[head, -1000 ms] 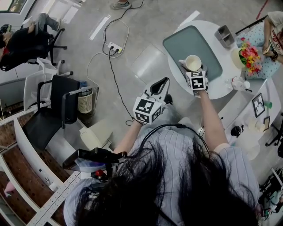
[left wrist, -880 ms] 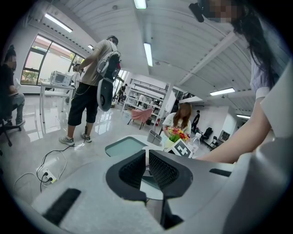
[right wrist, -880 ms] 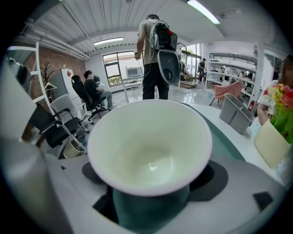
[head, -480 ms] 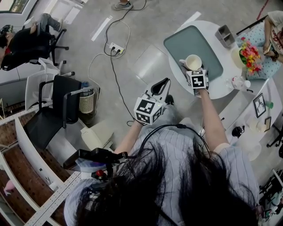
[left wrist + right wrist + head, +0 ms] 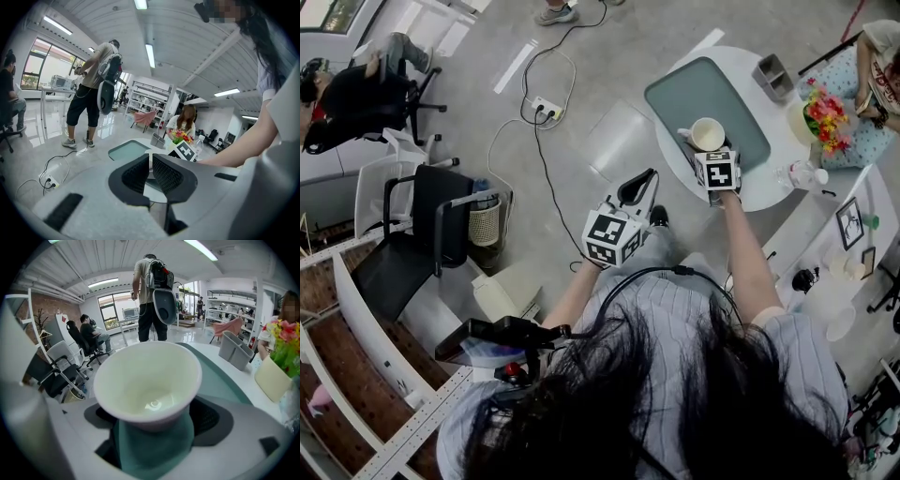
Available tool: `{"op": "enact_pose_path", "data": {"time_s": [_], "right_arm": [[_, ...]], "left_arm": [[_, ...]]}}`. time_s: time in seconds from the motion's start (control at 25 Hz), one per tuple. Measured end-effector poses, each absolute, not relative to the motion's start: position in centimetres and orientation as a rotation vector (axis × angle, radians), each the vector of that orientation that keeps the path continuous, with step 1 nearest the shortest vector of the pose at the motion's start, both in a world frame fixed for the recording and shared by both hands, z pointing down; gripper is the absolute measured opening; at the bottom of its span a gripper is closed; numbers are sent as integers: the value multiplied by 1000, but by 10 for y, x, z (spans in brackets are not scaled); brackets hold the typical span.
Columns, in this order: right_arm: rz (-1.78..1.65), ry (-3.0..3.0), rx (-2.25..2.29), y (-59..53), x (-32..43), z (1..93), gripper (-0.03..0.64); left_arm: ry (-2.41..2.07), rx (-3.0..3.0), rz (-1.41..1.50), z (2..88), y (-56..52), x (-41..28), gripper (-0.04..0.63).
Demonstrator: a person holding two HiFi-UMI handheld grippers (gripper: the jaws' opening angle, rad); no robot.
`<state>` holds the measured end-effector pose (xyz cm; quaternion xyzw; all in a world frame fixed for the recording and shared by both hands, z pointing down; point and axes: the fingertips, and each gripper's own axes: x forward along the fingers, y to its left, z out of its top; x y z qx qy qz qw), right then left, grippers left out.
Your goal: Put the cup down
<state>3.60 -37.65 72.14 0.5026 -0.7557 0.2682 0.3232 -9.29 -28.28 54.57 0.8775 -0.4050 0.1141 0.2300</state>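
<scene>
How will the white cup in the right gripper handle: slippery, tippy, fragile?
The cup looks rigid and glossy, so probably slippery and chip-prone. It flares wide above a narrow base, where the right gripper holds it, so likely tippy if nudged. It's empty, so probably light.

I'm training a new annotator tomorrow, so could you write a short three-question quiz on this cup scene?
1. True or false: the right gripper is shut on the white cup.
2. What lies beneath the cup? A) teal mat B) wooden tray C) plate
3. Fill in: between the left gripper's jaws there is ____.
Key: 1 true; 2 A; 3 nothing.
</scene>
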Motion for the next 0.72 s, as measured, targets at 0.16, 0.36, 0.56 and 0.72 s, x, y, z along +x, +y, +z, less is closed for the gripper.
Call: {"op": "enact_pose_path", "data": {"time_s": [0.16, 0.36, 0.56, 0.72], "right_arm": [[687, -1977, 1325, -373, 38, 716, 422], [756, -1979, 1343, -366, 42, 715, 422], [775, -1966, 1388, -356, 50, 705, 420], [794, -1980, 1388, -345, 53, 700, 420]], "left_arm": [[-1118, 2417, 310, 544, -282, -92, 34], [-1119, 2414, 314, 546, -279, -91, 34], [-1124, 2416, 307, 544, -276, -90, 34], [-1128, 2420, 306, 542, -274, -88, 34]]}}
